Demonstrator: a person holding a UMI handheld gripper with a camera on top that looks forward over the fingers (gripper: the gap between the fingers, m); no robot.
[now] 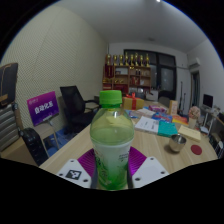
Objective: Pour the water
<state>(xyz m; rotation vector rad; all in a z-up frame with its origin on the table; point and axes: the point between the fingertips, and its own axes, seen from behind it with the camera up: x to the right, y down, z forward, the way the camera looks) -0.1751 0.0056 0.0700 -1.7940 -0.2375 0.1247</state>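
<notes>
A clear plastic bottle (111, 143) with a green cap (110, 98) is seen upright between the two fingers of the gripper (111, 168). The purple pads (88, 163) are pressed against both sides of the bottle's lower body, so the bottle is taken as clenched by the gripper. A greenish tint is shown through the bottle's wall; the water level cannot be told. Black-and-white marker tags (75, 174) are carried on the fingers at either side of the bottle.

A light wooden worktop (70, 158) is seen under and beyond the gripper. On its far right part, clutter is laid out: a blue-and-white flat item (146, 124), a yellowish box (190, 132), a small dark round dish (176, 144) and a red round thing (196, 150); finer detail is too small to tell. A dark office chair (73, 104) is stood left of the worktop, and another chair (9, 100) nearer the left wall. A purple sign (42, 104) with white lettering is seen on the left, the text not readable. A shelf unit (128, 72) with red and yellow items is set against the far wall, beside a dark doorway (166, 75).
</notes>
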